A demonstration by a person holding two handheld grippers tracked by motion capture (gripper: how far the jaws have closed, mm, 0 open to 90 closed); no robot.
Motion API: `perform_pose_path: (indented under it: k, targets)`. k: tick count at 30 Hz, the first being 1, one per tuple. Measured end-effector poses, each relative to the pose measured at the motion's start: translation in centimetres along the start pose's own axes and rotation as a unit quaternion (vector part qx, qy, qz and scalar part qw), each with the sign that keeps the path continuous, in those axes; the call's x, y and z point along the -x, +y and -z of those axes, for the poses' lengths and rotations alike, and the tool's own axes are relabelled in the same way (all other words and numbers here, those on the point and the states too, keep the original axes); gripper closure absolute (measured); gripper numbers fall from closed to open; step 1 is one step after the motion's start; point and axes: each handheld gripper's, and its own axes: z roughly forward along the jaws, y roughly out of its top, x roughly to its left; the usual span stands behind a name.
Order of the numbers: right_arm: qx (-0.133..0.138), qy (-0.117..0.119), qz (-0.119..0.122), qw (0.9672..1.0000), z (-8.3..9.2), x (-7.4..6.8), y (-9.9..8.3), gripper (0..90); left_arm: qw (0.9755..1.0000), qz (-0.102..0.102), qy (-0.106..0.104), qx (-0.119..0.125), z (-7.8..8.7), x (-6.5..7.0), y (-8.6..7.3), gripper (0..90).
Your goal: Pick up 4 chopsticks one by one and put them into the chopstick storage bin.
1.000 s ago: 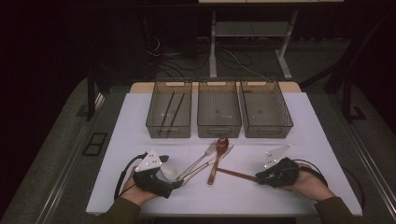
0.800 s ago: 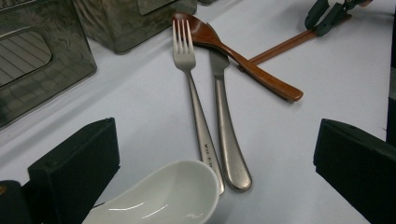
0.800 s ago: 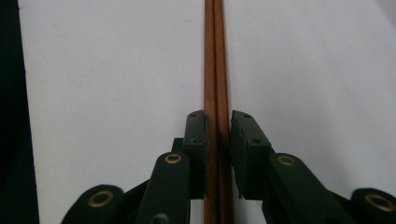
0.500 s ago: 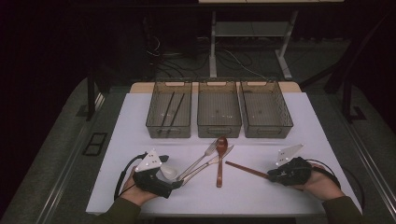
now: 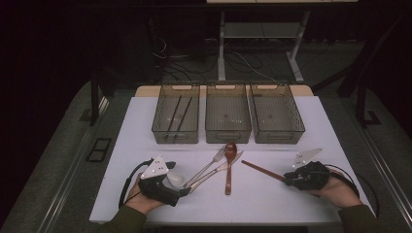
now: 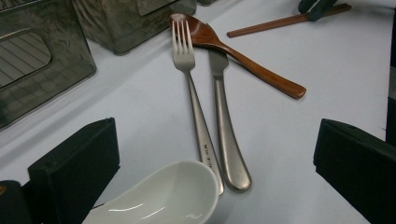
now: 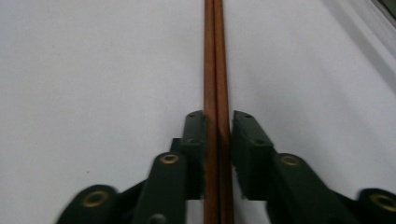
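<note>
The pair of brown chopsticks [image 7: 215, 70] is lying flat on the white table [image 5: 301, 208], running straight ahead from between the jaws of your right gripper [image 7: 218, 116]. Those jaws have just been opening. The left pad is sitting against the wood and a thin gap is showing at the right one, so you are straddling the sticks rather than pinching them, probably so they lie side by side before you take a firm grip.

Your left gripper [image 6: 217, 126] is standing wide. The white soup spoon [image 6: 173, 196] is resting between its jaws, ungripped, near its left jaw. Just ahead of it, the fork [image 6: 191, 84], table knife [image 6: 224, 130] and wooden spoon [image 6: 243, 60] are fanning out. Beyond them, the leftmost clear bin [image 5: 176, 114] is holding dark chopsticks, which looks like the place for yours.
</note>
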Motion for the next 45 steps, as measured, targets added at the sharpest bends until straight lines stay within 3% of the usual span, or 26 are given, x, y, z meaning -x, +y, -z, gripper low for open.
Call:
perform_pose_path:
  k: [6, 10, 16, 23, 45]
  targets:
    - [0.032, 0.011, -0.018, 0.9993, 0.9, 0.0, 0.1, 60.7, 1.0000, -0.004, 0.000, -0.001, 0.0, -0.1, 0.0, 0.0]
    - [0.030, 0.005, -0.024, 0.9992, 1.4, -0.4, 0.0, 74.9, 1.0000, -0.002, -0.001, -0.002, 0.1, 0.0, 0.0, 0.0]
    - [0.036, -0.006, -0.020, 0.9991, 2.1, -0.7, -0.7, 82.9, 1.0000, -0.002, -0.002, -0.002, 0.1, 0.0, 0.0, 0.0]
    - [0.025, -0.012, -0.017, 0.9995, 2.0, -0.5, -1.6, 83.6, 1.0000, -0.002, 0.000, -0.001, 0.2, 0.0, -0.1, 0.0]
    - [0.017, -0.003, 0.004, 0.9998, 1.2, -0.8, -1.6, 82.4, 1.0000, -0.007, -0.001, -0.006, 0.1, 0.1, -0.1, 0.0]
